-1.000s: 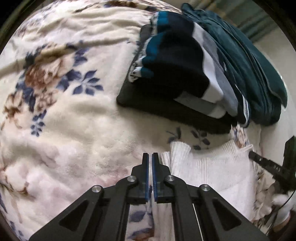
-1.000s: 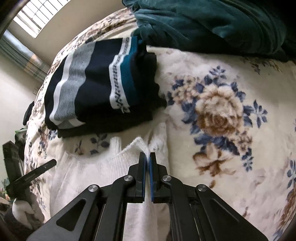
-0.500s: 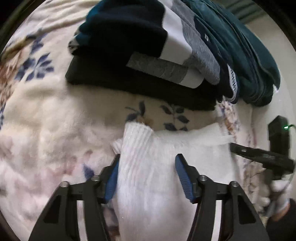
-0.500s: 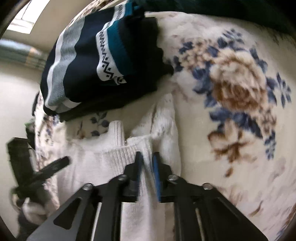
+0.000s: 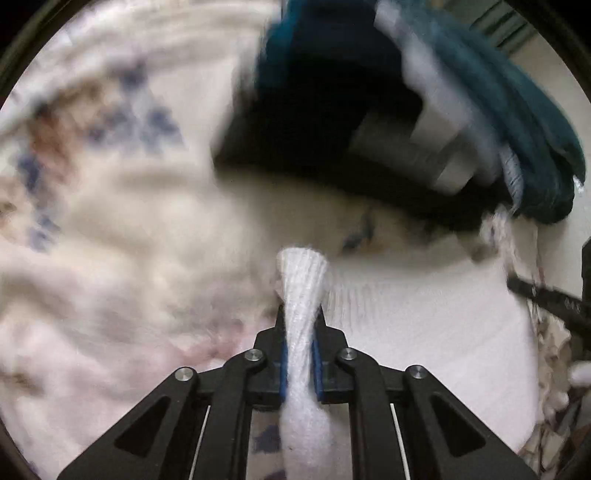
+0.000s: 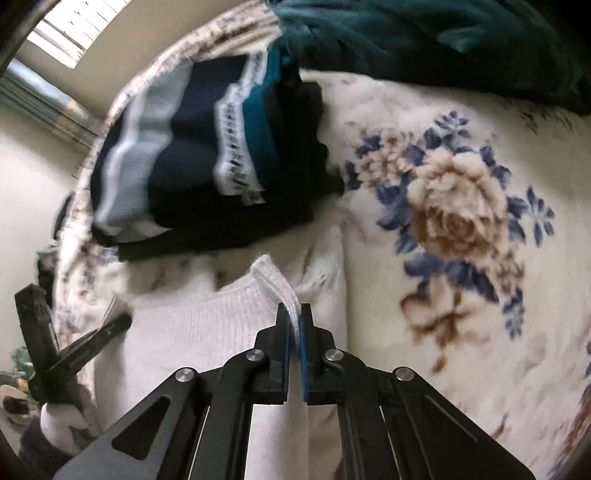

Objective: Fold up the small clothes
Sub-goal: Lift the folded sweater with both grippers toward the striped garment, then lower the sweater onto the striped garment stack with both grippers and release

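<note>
A white knit garment (image 5: pixel 424 325) lies on the floral blanket (image 5: pixel 129 221). My left gripper (image 5: pixel 300 332) is shut on a bunched ribbed edge of it (image 5: pixel 301 273), which sticks up past the fingertips. In the right wrist view my right gripper (image 6: pixel 294 321) is shut on another ribbed edge of the same white garment (image 6: pixel 207 325). The other gripper shows at the far right of the left wrist view (image 5: pixel 546 295) and at the left of the right wrist view (image 6: pixel 74 347). The left wrist view is blurred.
A folded stack of dark navy, grey and teal striped clothes (image 6: pixel 207 162) lies just beyond the white garment, also in the left wrist view (image 5: pixel 351 110). A teal blanket (image 6: pixel 424 40) is bunched behind it. A wall and window (image 6: pixel 55 33) are at far left.
My left gripper opened over the garment's ribbed edge half a second ago and has now shut on it. My right gripper stays shut on its edge. Both views shifted and blurred.
</note>
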A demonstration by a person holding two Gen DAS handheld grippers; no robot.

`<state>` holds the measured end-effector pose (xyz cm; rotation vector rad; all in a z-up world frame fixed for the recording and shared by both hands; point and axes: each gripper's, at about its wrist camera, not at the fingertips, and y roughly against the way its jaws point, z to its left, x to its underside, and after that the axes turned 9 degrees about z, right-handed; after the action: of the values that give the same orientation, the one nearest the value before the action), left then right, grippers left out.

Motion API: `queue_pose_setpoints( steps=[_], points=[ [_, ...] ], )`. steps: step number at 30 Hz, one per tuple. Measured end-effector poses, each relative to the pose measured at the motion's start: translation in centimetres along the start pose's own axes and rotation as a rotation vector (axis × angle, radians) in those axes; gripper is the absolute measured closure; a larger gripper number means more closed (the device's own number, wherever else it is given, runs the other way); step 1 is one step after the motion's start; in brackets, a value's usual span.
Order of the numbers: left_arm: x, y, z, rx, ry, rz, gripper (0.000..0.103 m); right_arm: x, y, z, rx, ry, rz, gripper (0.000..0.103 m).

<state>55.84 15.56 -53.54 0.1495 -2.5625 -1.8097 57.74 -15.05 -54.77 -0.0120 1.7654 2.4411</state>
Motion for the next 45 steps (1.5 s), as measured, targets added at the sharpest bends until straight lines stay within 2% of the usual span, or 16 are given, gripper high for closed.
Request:
queue_pose_setpoints(
  steps=[4, 7, 9, 12, 15, 20, 21, 24, 26, 29, 30, 31, 32, 33, 35, 45],
  points=[
    [-0.7, 0.5, -0.1, 0.020, 0.002, 0.030, 0.093, -0.8, -3.4, -0.5, 0.040, 0.000, 0.102, 0.099],
    [-0.6, 2.2, -0.4, 0.060, 0.012, 0.045, 0.084, -0.6, -2.5, -0.1, -0.029, -0.001, 0.134, 0.094],
    [0.2, 4.0, -0.2, 0.101, 0.018, 0.030, 0.060, -0.2, -1.4, -0.4, -0.075, -0.014, 0.153, 0.069],
    [2.4, 6.4, 0.2, 0.151, 0.063, -0.009, 0.032, 1.2, 1.4, -1.5, -0.156, -0.027, 0.122, 0.045],
    [5.5, 7.1, 1.1, 0.271, 0.133, -0.010, 0.029, 4.1, 3.8, -3.4, -0.214, -0.064, 0.109, 0.023],
    [8.5, 2.5, 1.6, 0.356, 0.199, 0.101, 0.028, 8.3, 0.6, -5.7, -0.380, -0.125, 0.244, 0.016],
    [8.8, 1.0, 2.1, 0.407, 0.217, 0.134, 0.028, 8.8, -0.6, -6.3, -0.413, -0.142, 0.281, 0.016],
    [9.3, 0.0, 3.3, 0.491, 0.256, 0.106, 0.026, 10.2, -5.0, -7.1, -0.552, -0.206, 0.392, 0.015],
    [9.2, 0.2, 4.0, 0.543, 0.279, 0.101, 0.026, 10.6, -6.8, -6.8, -0.574, -0.204, 0.430, 0.010],
    [9.0, 0.6, 3.6, 0.571, 0.232, 0.089, 0.034, 10.7, -7.7, -6.0, -0.586, -0.194, 0.437, 0.010],
    [8.9, 0.8, 2.9, 0.575, 0.199, 0.088, 0.054, 10.7, -7.7, -5.6, -0.585, -0.184, 0.433, 0.013],
    [8.9, 1.1, 2.3, 0.552, 0.164, 0.084, 0.062, 10.8, -7.6, -5.2, -0.582, -0.167, 0.432, 0.018],
    [8.9, 1.3, 1.9, 0.546, 0.143, 0.069, 0.071, 10.9, -7.3, -4.7, -0.556, -0.145, 0.427, 0.038],
    [8.9, 1.5, 1.2, 0.550, 0.124, 0.045, 0.073, 11.0, -7.2, -4.5, -0.546, -0.136, 0.424, 0.053],
    [8.8, 2.8, 0.4, 0.545, 0.095, 0.011, 0.075, 11.3, -6.0, -4.2, -0.536, -0.130, 0.392, 0.059],
    [7.3, 10.6, -2.7, 0.604, 0.045, -0.126, 0.076, 11.1, 3.3, -2.2, -0.597, -0.081, 0.207, 0.064]
  ],
)
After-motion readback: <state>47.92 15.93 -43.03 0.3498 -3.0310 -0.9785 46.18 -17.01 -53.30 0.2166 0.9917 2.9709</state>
